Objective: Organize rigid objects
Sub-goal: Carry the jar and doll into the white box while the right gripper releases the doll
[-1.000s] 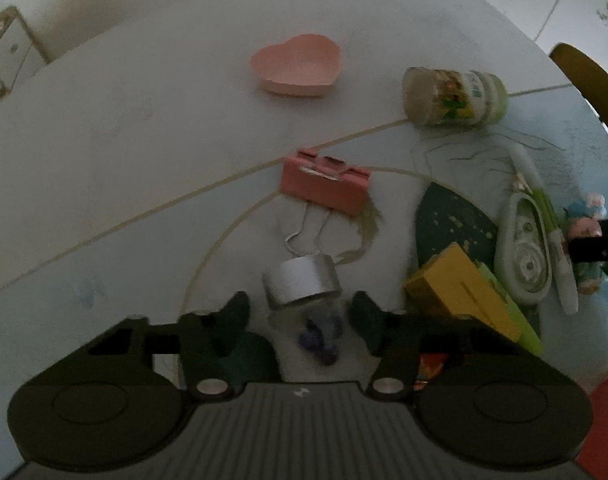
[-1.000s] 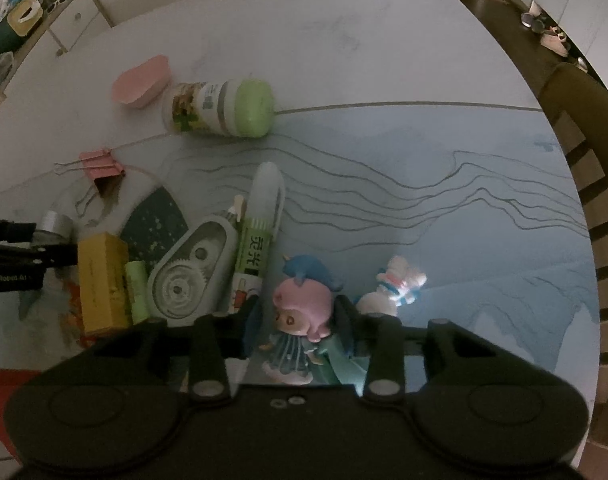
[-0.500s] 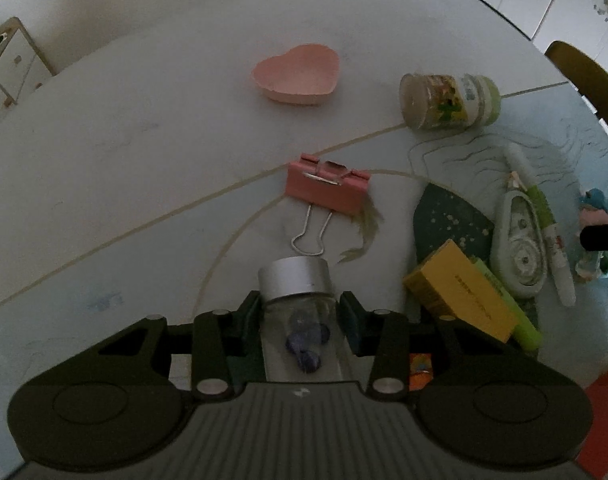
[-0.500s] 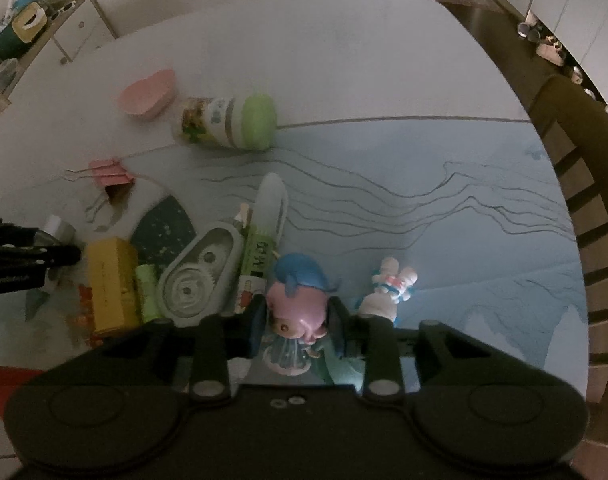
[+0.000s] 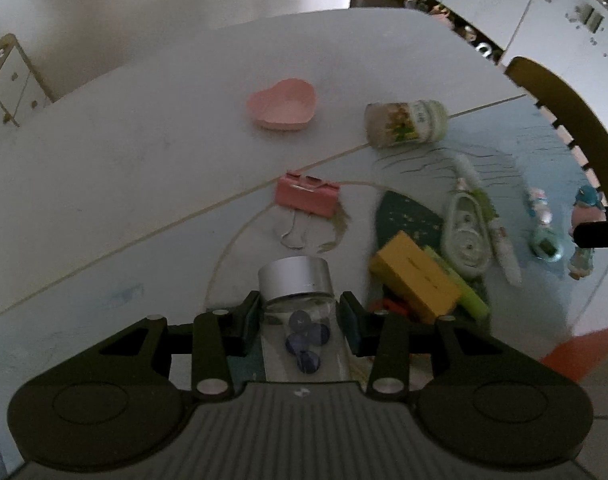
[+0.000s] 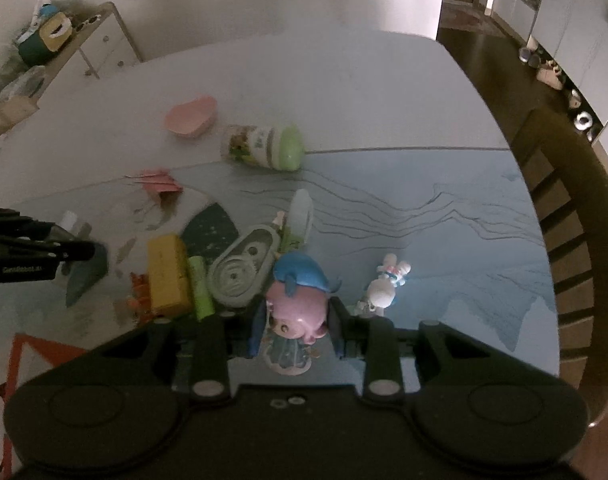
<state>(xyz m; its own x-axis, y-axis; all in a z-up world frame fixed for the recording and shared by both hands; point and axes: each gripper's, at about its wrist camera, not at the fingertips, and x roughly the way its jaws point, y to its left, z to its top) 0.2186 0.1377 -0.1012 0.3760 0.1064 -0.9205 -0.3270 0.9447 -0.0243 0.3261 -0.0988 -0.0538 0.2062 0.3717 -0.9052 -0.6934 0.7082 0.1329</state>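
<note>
My left gripper [image 5: 299, 312] is shut on a small glass jar [image 5: 297, 300] with a silver lid and blue beads inside, held above the table. My right gripper [image 6: 295, 320] is shut on a pink doll figure with a blue hat [image 6: 297, 300], lifted off the table. The doll also shows at the right edge of the left wrist view [image 5: 586, 232]. The left gripper with the jar shows at the left of the right wrist view [image 6: 35, 246].
On the table lie a pink heart dish [image 5: 283, 105], a green-lidded jar on its side [image 5: 406, 123], a pink binder clip [image 5: 307, 199], a yellow box [image 5: 414, 276], a correction tape [image 5: 466, 236], a pen [image 6: 299, 212] and a white bunny figure [image 6: 384, 286]. A wooden chair [image 6: 564, 200] stands at the right.
Both grippers closed on their objects and rose: the left lifted the glass jar, the right lifted the pink doll. The table now looks farther away in both views.
</note>
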